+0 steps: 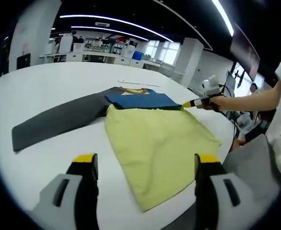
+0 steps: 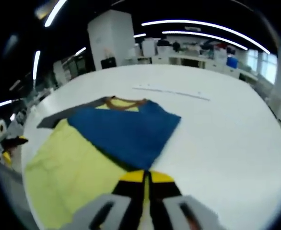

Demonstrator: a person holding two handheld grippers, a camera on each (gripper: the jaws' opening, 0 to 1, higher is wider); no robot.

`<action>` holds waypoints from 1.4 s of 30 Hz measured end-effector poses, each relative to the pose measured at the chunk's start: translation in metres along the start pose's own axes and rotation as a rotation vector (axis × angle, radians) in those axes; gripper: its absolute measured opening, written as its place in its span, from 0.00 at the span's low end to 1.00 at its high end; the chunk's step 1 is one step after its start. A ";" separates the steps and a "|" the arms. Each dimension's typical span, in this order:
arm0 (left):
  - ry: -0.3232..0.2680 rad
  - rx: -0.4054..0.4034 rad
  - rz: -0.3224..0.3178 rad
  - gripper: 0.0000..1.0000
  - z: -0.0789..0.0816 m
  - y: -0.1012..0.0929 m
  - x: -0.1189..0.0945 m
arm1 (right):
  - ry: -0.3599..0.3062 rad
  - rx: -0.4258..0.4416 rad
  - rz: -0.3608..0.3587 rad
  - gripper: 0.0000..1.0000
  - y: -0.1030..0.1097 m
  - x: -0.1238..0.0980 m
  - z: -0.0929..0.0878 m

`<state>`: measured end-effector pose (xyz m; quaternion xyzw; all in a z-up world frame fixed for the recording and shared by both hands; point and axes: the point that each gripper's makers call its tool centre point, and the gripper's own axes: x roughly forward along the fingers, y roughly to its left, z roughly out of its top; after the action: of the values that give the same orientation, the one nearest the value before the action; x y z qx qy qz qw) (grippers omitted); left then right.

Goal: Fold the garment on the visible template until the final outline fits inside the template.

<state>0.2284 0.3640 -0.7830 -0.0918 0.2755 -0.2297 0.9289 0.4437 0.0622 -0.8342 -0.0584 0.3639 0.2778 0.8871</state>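
Garment (image 1: 155, 139) ahead of wide left tool (image 1: 143, 165); right tool (image 2: 146, 178) pinching its edge.

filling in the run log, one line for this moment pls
garment: yellow, blue sleeve folded over | template: partly uncovered | left gripper: open, empty | right gripper: shut at sleeve edge, grip unclear | table

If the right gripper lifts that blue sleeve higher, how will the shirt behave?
Probably floppy: the shirt lies flat with soft creases, its blue sleeve already folded over. Likely light, draping from the right gripper. It may slide on the smooth white table.
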 end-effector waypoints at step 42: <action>0.013 -0.001 -0.006 0.79 -0.003 -0.001 0.001 | -0.062 -0.029 0.088 0.67 0.014 -0.012 -0.001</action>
<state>0.2272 0.3624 -0.7858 -0.0917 0.2814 -0.2327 0.9264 0.4283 0.0686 -0.8255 -0.0466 0.3342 0.3235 0.8840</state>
